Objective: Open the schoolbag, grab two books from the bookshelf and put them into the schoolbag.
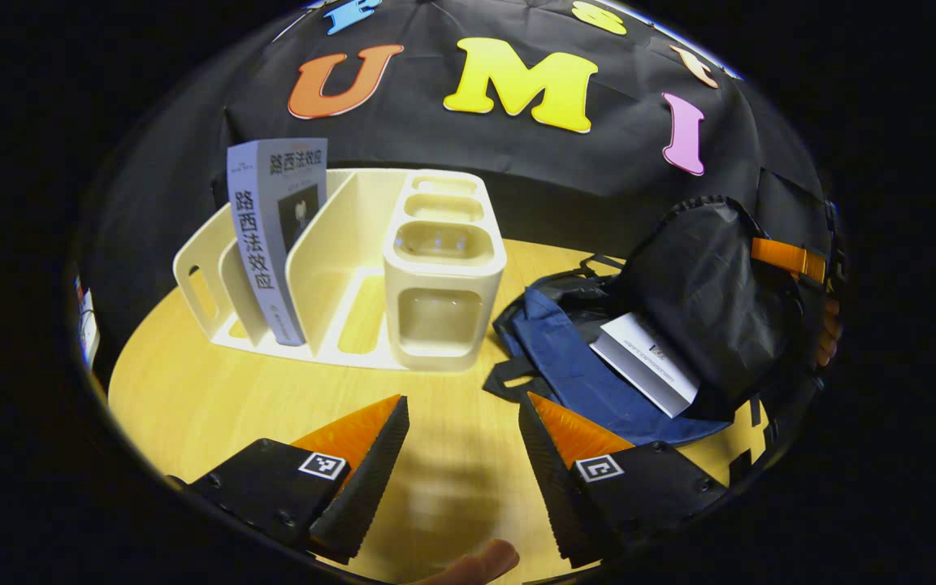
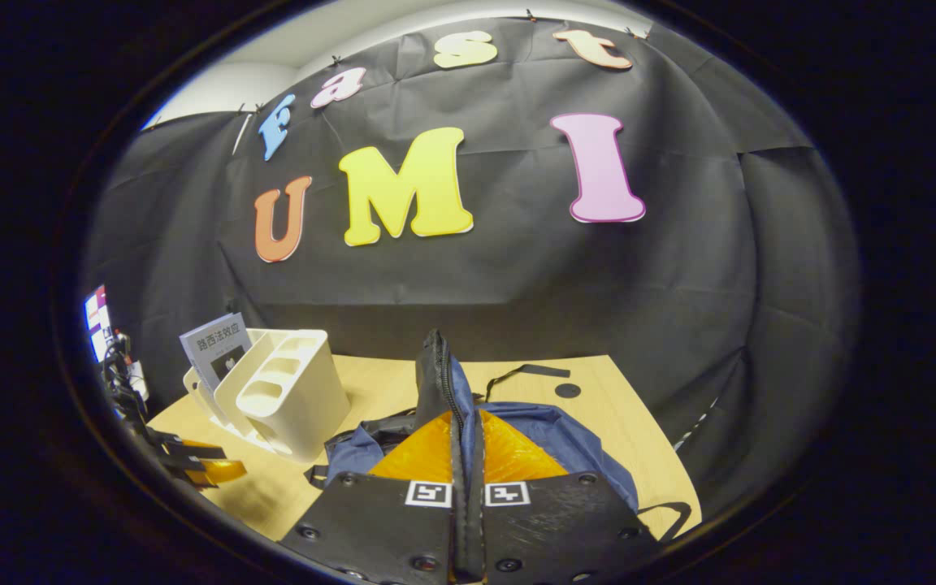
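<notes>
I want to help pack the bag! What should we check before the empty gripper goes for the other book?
1. Left gripper open and empty: ok.
2. Right gripper shut on the schoolbag flap, holding it up: ok.
3. Schoolbag mouth open: ok.
4. First book in the bag: partly in, one end sticks out; cannot tell if it has settled.
5. Second book upright in the bookshelf, easy to reach: ok.
6. Table between gripper and shelf free: ok.
</notes>
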A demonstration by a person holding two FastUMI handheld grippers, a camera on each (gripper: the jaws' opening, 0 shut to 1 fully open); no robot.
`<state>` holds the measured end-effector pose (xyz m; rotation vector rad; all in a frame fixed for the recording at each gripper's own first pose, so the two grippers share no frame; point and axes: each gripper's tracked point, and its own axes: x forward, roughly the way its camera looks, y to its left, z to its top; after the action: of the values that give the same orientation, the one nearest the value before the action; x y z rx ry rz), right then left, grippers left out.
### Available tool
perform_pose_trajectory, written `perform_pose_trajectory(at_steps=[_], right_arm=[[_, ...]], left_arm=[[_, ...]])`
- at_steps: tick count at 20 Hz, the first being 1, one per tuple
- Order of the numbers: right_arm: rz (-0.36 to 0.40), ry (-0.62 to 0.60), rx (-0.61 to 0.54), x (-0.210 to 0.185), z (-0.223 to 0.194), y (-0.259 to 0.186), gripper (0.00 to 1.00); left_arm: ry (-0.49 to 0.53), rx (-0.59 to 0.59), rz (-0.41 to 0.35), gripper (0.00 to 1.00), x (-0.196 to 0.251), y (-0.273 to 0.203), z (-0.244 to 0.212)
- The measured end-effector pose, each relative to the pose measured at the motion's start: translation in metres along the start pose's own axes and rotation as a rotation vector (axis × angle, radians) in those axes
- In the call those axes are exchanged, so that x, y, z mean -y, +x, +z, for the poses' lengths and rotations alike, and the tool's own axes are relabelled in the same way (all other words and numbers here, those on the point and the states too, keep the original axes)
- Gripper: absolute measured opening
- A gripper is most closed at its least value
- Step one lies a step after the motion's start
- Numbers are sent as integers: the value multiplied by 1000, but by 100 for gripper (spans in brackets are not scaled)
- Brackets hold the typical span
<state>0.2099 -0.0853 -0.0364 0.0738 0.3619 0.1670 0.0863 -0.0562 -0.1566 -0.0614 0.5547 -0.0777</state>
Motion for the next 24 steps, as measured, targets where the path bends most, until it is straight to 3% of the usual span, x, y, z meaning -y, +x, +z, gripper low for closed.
perform_pose_trajectory(at_steps=[2, 5, 8, 14, 20, 24], right_arm=[[-4, 3, -5, -1, 0, 1, 0], [-5, 1, 11, -5, 4, -2, 0], [-17, 13, 32, -3, 5, -4, 0], [-32, 29, 67, 2, 7, -13, 0], [-29, 18, 86, -2, 10, -26, 0], [-16, 11, 110, -8, 12, -32, 0]], left_arm=[[10, 71, 57, 87, -25, -9, 22], [84, 236, 210, 87, -73, -29, 70], [130, 259, 258, 87, -94, -48, 89], [101, 234, 233, 84, -115, -52, 135], [119, 264, 245, 84, -147, -52, 209], [124, 202, 225, 84, -157, -34, 238]])
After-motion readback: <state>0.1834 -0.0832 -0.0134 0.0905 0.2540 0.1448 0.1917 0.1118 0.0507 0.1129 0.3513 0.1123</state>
